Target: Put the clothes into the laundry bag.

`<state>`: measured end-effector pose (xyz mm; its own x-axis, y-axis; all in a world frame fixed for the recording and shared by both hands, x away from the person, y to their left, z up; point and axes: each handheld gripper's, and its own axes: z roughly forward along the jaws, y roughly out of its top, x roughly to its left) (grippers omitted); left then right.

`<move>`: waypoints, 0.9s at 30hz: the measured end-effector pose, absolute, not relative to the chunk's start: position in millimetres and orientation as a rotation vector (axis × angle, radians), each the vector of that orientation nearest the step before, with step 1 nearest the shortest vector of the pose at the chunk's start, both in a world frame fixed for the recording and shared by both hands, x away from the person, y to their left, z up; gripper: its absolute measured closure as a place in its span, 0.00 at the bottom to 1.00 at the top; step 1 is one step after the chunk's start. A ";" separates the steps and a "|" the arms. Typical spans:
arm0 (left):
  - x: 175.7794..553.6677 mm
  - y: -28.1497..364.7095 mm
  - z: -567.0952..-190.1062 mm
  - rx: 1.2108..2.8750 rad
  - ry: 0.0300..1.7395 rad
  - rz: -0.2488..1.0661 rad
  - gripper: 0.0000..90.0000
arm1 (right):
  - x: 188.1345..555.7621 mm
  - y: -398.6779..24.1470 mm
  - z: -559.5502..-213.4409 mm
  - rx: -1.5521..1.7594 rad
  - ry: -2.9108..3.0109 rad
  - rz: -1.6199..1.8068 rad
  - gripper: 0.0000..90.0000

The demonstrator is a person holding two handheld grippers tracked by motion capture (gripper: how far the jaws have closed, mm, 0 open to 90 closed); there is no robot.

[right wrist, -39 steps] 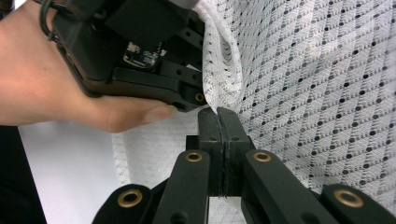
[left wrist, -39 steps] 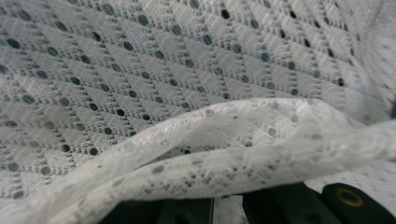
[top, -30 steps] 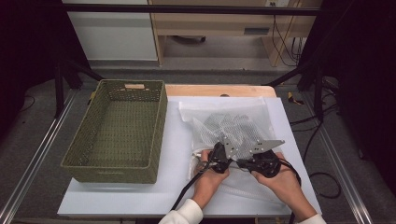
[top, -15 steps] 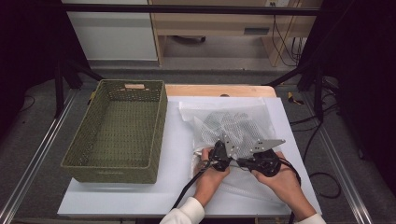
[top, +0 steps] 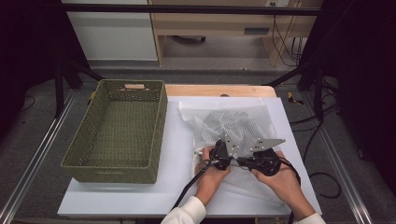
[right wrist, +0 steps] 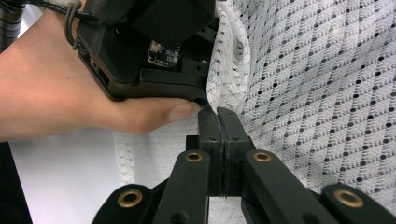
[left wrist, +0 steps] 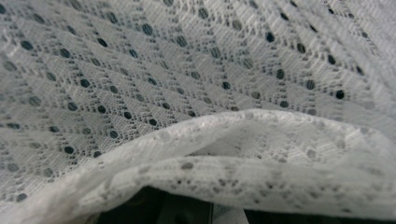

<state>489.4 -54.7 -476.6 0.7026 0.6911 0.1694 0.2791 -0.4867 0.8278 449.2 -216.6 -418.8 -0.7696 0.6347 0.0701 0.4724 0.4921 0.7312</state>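
White lace cloth (top: 233, 128) on the table (top: 116, 198) just right of the green basket (top: 116, 130), bare table along its near edge, left gripper (top: 219, 154) and right gripper (right wrist: 218, 114) side by side at that edge, both clamped on the cloth, forearms entering from below.

cloth (left wrist: 196, 70): white openwork lace, matt, dotted with holes | right gripper (right wrist: 218, 114): matt black plastic, brass-coloured rivets | basket (top: 116, 130), left: olive woven wicker, rough | table (top: 140, 196): smooth white sheet, far edge bare wood
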 end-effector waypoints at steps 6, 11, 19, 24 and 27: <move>491.7 -56.0 -476.8 2.074 0.738 0.649 1.00 | 449.6 -215.7 -417.8 0.964 2.519 1.140 1.00; 491.8 -55.7 -476.5 2.077 0.746 0.636 1.00 | 450.6 -215.3 -418.0 0.964 2.522 1.136 1.00; 477.2 -48.6 -468.7 2.118 0.731 0.562 1.00 | 451.2 -216.6 -418.9 0.976 2.513 1.137 1.00; 463.8 -36.7 -465.0 2.090 0.752 0.505 1.00 | 450.2 -215.5 -419.0 0.979 2.513 1.139 1.00; 454.7 -26.6 -462.5 2.081 0.759 0.471 1.00 | 449.7 -214.7 -419.3 0.981 2.510 1.132 1.00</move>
<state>454.7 -26.6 -462.5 0.7451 0.6646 0.0559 0.3450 -0.4557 0.8205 449.7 -214.7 -419.3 -0.7534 0.6538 0.0706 0.4856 0.4808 0.7301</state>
